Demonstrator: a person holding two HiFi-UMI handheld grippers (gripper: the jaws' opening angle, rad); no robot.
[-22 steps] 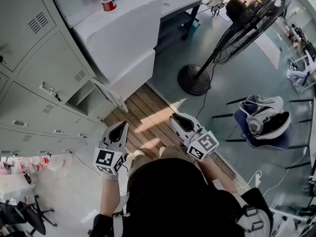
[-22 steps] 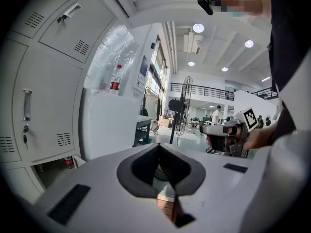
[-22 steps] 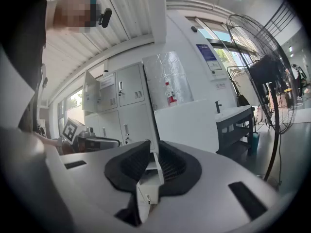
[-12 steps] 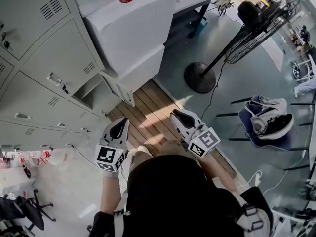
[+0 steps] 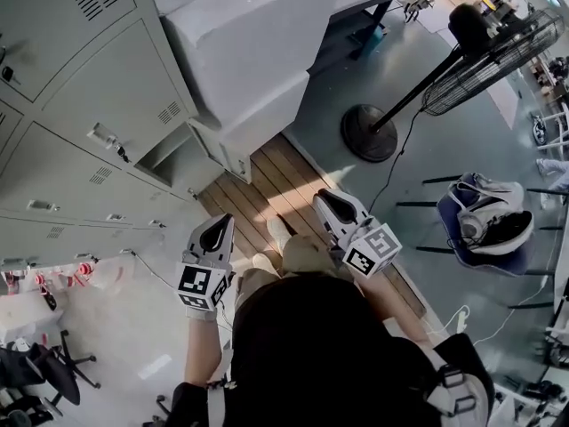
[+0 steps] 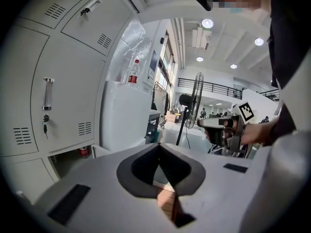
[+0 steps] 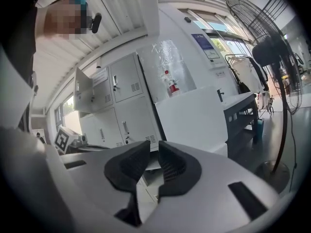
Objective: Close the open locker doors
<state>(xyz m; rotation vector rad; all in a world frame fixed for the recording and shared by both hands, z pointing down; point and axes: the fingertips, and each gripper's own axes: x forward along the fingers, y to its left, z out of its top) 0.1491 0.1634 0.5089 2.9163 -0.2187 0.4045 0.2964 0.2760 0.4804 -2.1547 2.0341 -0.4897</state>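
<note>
Jaws together on left gripper point(image 5: 216, 229), nearly shut on right gripper point(image 5: 327, 205) — both empty. Open locker door point(image 5: 229, 158) sits low in the locker bank point(image 5: 80, 105), beside the white cabinet point(image 5: 249, 52), ahead of the left gripper.

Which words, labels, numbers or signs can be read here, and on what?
No text is readable.
Bottle label: red, too small to read.
Blue notice: blurred.
Marker cubes: black-and-white patterns only, no letters.

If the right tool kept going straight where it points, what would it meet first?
Probably the open door of the low locker, seen just past the right tool's tips; depth is unclear.
</note>
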